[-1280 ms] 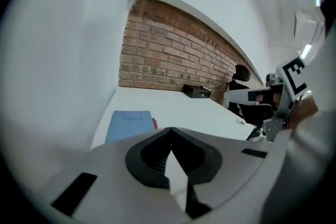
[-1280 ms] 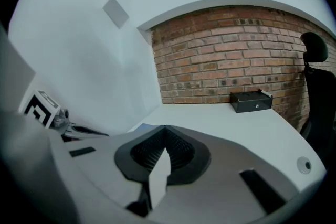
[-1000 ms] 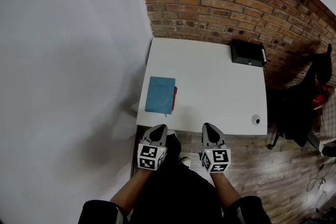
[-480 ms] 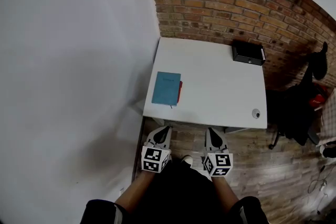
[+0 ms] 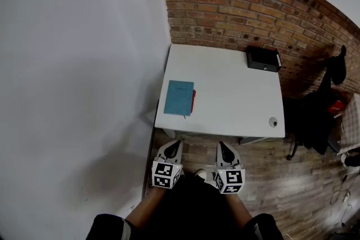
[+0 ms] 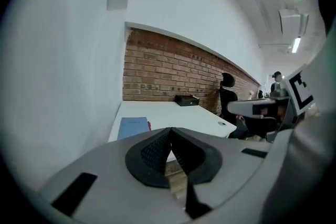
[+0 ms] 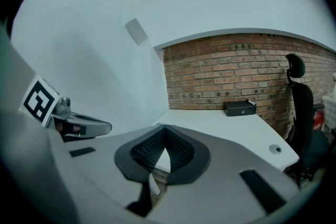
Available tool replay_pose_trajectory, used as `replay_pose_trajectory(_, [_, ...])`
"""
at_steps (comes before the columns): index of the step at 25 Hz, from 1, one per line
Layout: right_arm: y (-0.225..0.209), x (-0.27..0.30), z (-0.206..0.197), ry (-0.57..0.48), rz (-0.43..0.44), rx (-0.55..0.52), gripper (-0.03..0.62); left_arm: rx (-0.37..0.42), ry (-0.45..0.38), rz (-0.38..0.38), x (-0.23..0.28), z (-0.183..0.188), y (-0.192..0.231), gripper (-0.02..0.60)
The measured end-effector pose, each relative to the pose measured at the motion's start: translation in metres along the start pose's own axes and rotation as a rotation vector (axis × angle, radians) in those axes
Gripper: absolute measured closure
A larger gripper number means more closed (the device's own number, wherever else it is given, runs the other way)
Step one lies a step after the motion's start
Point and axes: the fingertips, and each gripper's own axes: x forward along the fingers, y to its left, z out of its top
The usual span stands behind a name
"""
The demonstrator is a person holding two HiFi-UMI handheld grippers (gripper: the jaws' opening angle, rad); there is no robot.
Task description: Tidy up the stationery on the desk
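Desk (image 5: 230, 93): it is white and sits in the corner where the white wall (image 5: 73, 64) meets the brick wall (image 5: 242, 14).
Blue notebook (image 5: 179, 98): it lies flat and closed on the left side of the desk, near the front edge.
Red strip (image 5: 194, 102): a thin red bit sticks out along the right side of the blue notebook and touches it. I cannot tell what it is.
Black box (image 5: 262, 59): it sits at the far right corner of the desk, by the brick wall, well apart from the blue notebook.
Round thing (image 5: 273, 122): it is small and grey, on the desk near the front right corner.
Left gripper (image 5: 174, 145): its two jaws are pressed together at the tips, and nothing is between them. It hangs over the wooden floor (image 5: 270, 171), just in front of the desk's near edge, on the blue notebook's side.
Right gripper (image 5: 223, 146): its jaws are pressed together too, with nothing in them. It is beside the left gripper, also over the wooden floor and off the desk.
Black chair (image 5: 315, 118): it stands on the wooden floor, to the right of the desk.
Person's arms (image 5: 140, 212): they show at the bottom of the head view, one behind each gripper.
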Motion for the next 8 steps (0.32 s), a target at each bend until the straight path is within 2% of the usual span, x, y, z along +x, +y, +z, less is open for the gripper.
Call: replay_pose_trajectory(8, [0.0090,0.0015,-0.0003,0.004,-0.007,-0.003,0.572,0.005,0.004,-0.012,0.0004,-0.0025,0.0029,0.568])
